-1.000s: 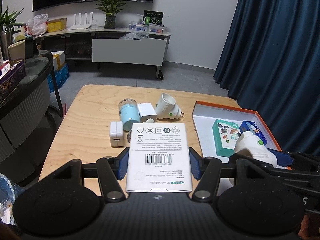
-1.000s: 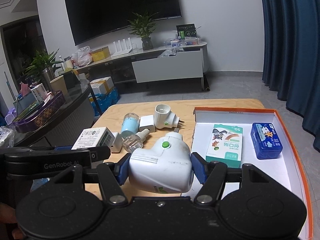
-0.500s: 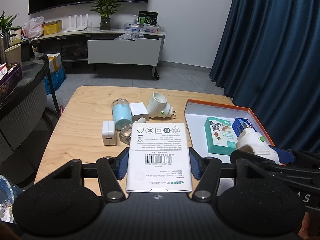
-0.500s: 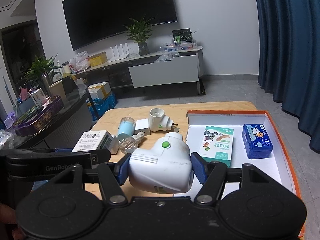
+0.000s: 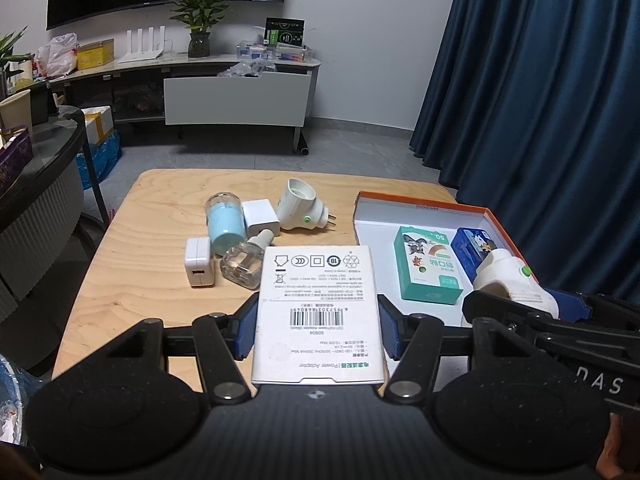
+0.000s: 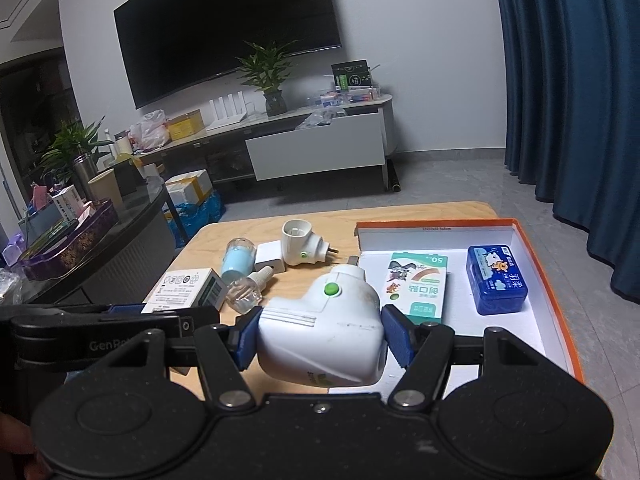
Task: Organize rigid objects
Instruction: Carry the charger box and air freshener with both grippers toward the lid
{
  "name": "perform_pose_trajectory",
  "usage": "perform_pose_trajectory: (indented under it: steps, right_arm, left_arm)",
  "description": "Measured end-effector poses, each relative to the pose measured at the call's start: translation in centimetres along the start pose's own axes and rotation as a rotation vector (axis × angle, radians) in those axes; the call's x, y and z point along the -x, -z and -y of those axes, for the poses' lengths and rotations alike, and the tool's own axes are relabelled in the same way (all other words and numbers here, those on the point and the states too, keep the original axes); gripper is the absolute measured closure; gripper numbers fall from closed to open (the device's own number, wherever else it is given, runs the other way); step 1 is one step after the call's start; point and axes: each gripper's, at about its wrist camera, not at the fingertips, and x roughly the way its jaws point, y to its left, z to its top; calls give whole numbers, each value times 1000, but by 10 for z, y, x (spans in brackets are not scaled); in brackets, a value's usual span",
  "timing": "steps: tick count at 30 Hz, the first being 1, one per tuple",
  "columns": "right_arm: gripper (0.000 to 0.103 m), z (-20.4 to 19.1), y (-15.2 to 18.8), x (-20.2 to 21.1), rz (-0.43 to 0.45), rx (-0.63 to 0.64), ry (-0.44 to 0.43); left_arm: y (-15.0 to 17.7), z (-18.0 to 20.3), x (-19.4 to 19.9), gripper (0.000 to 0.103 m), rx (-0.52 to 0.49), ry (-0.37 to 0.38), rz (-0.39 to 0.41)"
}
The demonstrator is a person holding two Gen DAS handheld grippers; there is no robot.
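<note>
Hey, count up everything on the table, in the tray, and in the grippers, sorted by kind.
Boxes: 3
Plug-in heaters: 2
Chargers: 2
Bottles: 2
Total: 9

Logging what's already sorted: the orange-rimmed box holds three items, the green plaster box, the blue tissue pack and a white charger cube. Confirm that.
Not quite. The right wrist view shows the orange-rimmed box holding only two items: the green plaster box and the blue tissue pack. The white charger cube lies on the wooden table.
</note>
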Motion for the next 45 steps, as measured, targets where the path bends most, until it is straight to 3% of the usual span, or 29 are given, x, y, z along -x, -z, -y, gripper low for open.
perform_pose_trajectory:
  steps: [45]
  right_arm:
    - [27, 45, 2, 17, 13, -57, 86]
  left_arm:
    - [7, 47, -15, 43, -60, 80, -69]
